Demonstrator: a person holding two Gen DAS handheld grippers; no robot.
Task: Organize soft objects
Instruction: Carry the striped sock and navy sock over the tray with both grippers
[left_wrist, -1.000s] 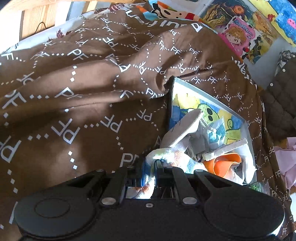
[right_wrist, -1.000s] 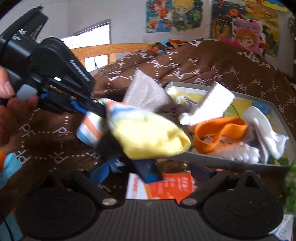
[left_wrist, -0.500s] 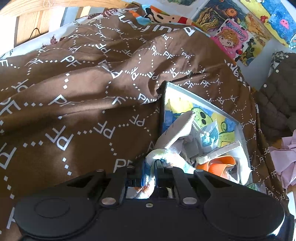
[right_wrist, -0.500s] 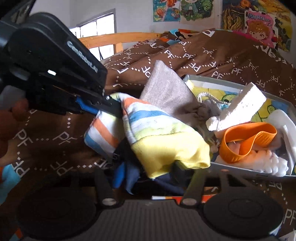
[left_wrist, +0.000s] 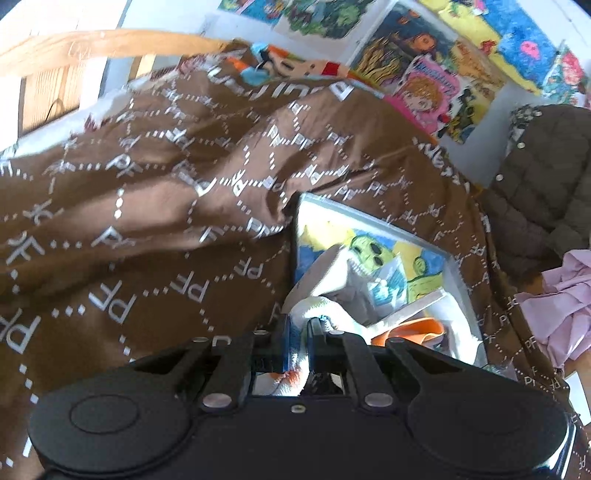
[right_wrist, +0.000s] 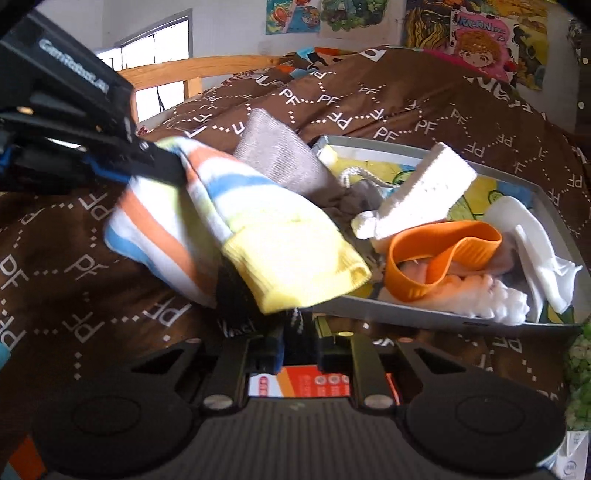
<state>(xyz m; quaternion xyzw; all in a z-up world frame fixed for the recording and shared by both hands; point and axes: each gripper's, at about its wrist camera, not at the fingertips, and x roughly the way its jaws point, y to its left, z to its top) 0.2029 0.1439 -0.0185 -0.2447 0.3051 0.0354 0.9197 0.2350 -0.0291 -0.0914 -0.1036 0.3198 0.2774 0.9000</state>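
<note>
My left gripper (left_wrist: 300, 325) is shut on a striped sock (right_wrist: 236, 221) with orange, blue and white bands and a yellow cuff; the sock hangs just left of the grey box (right_wrist: 436, 314). The left gripper also shows in the right wrist view (right_wrist: 166, 166). My right gripper (right_wrist: 299, 325) is shut on a dark sock (right_wrist: 236, 295), which hangs under the striped one. The box holds a grey cloth (right_wrist: 280, 158), a white sponge (right_wrist: 417, 192), an orange band (right_wrist: 443, 258) and white cloths (right_wrist: 535, 251).
The box lies on a bed under a brown quilt (left_wrist: 147, 206) printed with white letters. A wooden headboard (left_wrist: 110, 48) and posters (left_wrist: 424, 85) stand behind. A dark jacket (left_wrist: 546, 177) and pink cloth (left_wrist: 569, 302) lie to the right.
The striped sock has moved up and left with my left gripper. The right gripper has closed in on the dark sock below it. The box contents have not moved.
</note>
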